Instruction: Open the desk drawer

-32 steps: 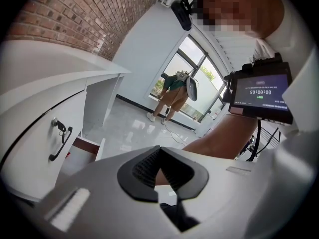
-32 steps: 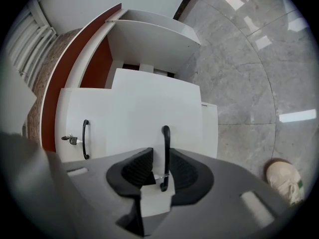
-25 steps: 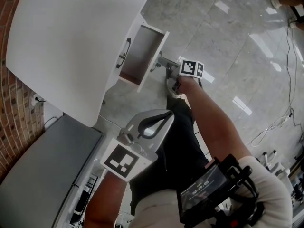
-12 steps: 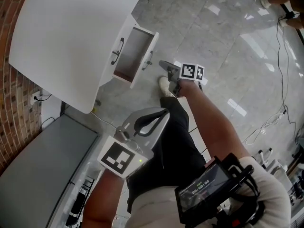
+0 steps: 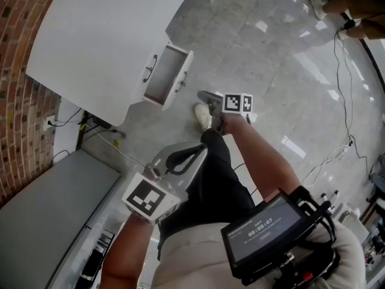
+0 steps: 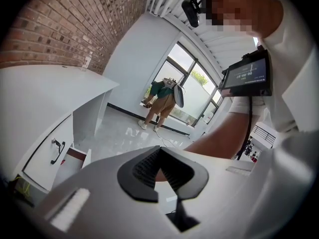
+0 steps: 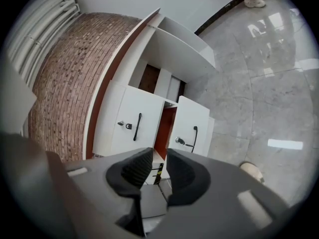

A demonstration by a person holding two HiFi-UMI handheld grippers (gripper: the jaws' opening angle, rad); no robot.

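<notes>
One right forearm (image 5: 264, 155) outstretched, drawer (image 5: 163, 76) open

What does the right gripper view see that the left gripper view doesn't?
Only the right gripper view shows the wearer's shoe and the black handle on the open drawer. Only the left gripper view shows the window, another person standing by it, and the chest screen. Both show the brick wall, the white desk and the open drawer.
</notes>
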